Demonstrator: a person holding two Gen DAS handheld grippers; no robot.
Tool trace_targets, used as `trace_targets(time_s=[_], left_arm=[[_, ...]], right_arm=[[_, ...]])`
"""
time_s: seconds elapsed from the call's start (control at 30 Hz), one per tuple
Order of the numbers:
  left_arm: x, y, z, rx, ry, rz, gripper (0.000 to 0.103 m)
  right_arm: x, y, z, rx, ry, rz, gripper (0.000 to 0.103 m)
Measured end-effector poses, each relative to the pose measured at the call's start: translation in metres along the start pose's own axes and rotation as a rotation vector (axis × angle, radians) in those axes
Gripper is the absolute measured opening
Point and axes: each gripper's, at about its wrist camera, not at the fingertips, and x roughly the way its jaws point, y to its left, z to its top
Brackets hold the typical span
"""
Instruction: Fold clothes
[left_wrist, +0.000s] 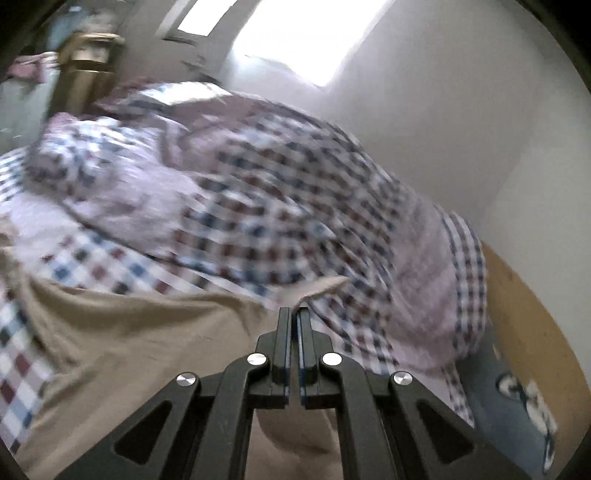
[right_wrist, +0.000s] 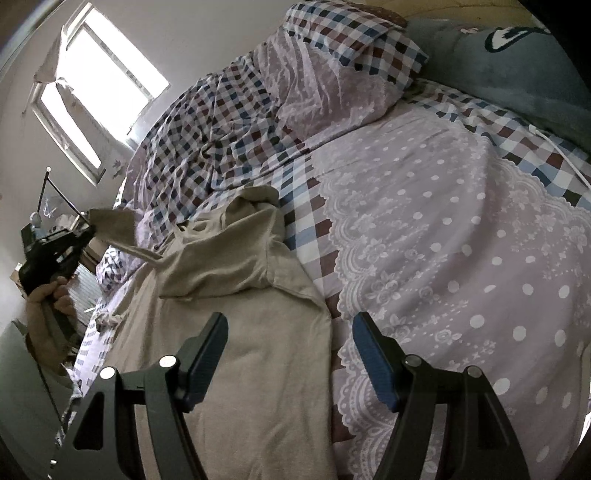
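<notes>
The left gripper (left_wrist: 294, 314) is clamped shut on a corner of the beige garment (left_wrist: 140, 332), its two black fingers pressed together with the cloth edge pinched at the tips. In the right wrist view the same gripper (right_wrist: 86, 230) sits at the far left in a hand (right_wrist: 48, 295), lifting a beige flap clear of the bed (right_wrist: 461, 221). The right gripper (right_wrist: 290, 321) hangs wide open over the garment (right_wrist: 240, 332), holding nothing; its left finger is above the beige cloth, its right finger above the lilac lace quilt. The garment lies spread along the near left part of the bed, rumpled toward a checked cover (right_wrist: 221, 122). A pillow (right_wrist: 343, 62) lies beyond, and a window (right_wrist: 99, 77) glows on the wall.
</notes>
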Motion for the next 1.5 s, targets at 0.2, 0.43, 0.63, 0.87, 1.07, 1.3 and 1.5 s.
trace_targets(time_s=[0.2, 0.43, 0.63, 0.87, 1.07, 1.3, 1.5], left_arm=[[-0.054, 0.012, 0.018, -0.072, -0.106, 0.103, 0.001], [0.008, 0.053, 0.022, -0.118, 0.106, 0.298, 0.002], [0.037, 0.119, 0.002, -0.242, 0.204, 0.286, 0.028], [-0.010, 0.135, -0.033, -0.158, 0.236, 0.128, 0.085], [0.007, 0.158, -0.063, -0.288, 0.365, 0.078, 0.078], [0.046, 0.157, -0.078, -0.385, 0.451, 0.058, 0.061], [0.056, 0.159, -0.079, -0.459, 0.411, 0.092, 0.061]], right_arm=[[0.003, 0.002, -0.001, -0.021, 0.011, -0.013, 0.074], [0.005, 0.005, -0.002, -0.051, 0.021, -0.045, 0.074], [0.003, 0.004, -0.001, -0.068, 0.008, -0.067, 0.074], [0.006, 0.011, -0.002, -0.089, 0.008, -0.074, 0.074], [0.011, 0.021, -0.004, -0.120, 0.005, -0.080, 0.074], [0.017, 0.025, -0.004, -0.127, 0.004, -0.086, 0.074], [0.021, 0.029, -0.004, -0.133, 0.004, -0.081, 0.074]])
